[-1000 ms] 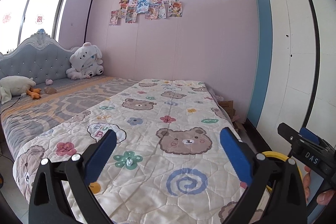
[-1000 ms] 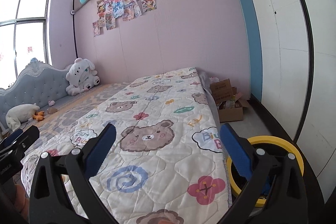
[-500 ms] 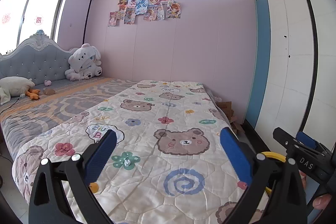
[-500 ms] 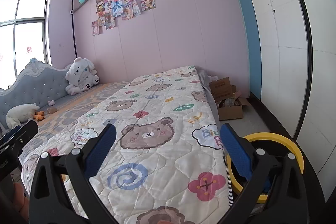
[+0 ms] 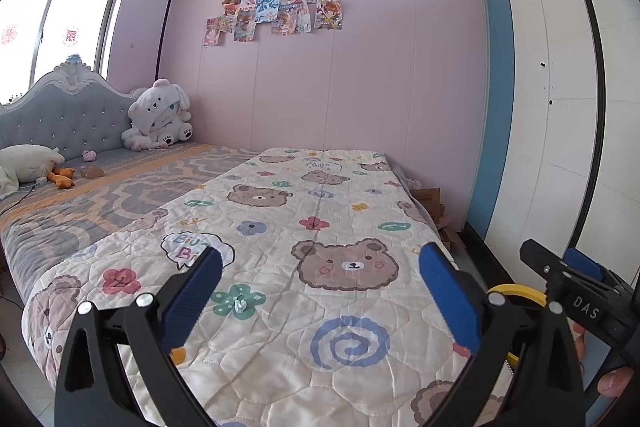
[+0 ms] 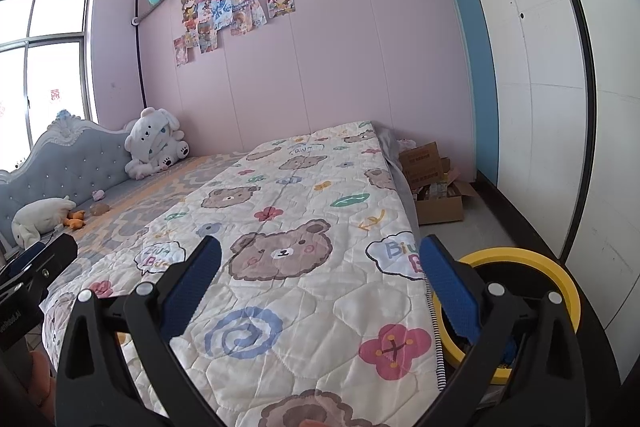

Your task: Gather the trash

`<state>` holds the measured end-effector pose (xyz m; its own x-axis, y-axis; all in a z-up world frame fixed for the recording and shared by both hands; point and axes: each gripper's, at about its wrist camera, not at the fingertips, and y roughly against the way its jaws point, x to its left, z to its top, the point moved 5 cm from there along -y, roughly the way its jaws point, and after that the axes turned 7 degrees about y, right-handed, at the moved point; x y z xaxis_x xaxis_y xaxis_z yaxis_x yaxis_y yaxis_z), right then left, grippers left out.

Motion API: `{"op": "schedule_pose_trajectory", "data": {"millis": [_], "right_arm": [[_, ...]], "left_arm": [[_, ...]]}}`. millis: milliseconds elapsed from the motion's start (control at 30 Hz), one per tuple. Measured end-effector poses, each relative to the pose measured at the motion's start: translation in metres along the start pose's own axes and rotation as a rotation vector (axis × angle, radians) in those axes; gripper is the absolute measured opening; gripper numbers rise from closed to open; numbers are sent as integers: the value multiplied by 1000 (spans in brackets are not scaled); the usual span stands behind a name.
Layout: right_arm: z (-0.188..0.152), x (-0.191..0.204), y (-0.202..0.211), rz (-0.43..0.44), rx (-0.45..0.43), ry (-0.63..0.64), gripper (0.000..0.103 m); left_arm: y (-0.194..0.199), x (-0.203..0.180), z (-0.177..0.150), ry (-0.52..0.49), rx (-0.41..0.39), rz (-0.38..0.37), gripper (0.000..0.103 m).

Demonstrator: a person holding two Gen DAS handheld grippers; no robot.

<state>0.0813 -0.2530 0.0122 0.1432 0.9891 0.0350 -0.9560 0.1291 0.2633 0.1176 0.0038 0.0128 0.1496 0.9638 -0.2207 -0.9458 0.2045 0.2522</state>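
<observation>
Both tongs, left tongs [image 5: 320,283] and right tongs [image 6: 320,279], hang spread wide and empty above the bed [image 5: 340,307]. Beside the bed's foot stands a yellow-rimmed bin [image 6: 560,279]. On the quilt lies one small crumpled scrap [image 5: 240,304], ahead of the left tongs. I judge this an approach: lower onto the scrap, pinch it, carry it to the bin.

- Left gripper [image 5: 320,291]: black plastic frame, two triangular arms with cut-out windows, silver screw heads at the pivots.
- Fingers [image 5: 192,297]: flat, faced with blue textured pads.
- Right gripper [image 6: 320,287]: identical black frame, blue-padded fingers; its body carries white lettering "DAS" in the left wrist view.
</observation>
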Motion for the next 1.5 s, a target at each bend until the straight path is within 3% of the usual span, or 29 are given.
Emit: {"op": "schedule_pose_trajectory", "data": {"millis": [1500], "right_arm": [[-16, 3, -16, -7, 40, -28, 95]], "left_arm": [[-4, -3, -7, 1, 20, -6, 95]]}}
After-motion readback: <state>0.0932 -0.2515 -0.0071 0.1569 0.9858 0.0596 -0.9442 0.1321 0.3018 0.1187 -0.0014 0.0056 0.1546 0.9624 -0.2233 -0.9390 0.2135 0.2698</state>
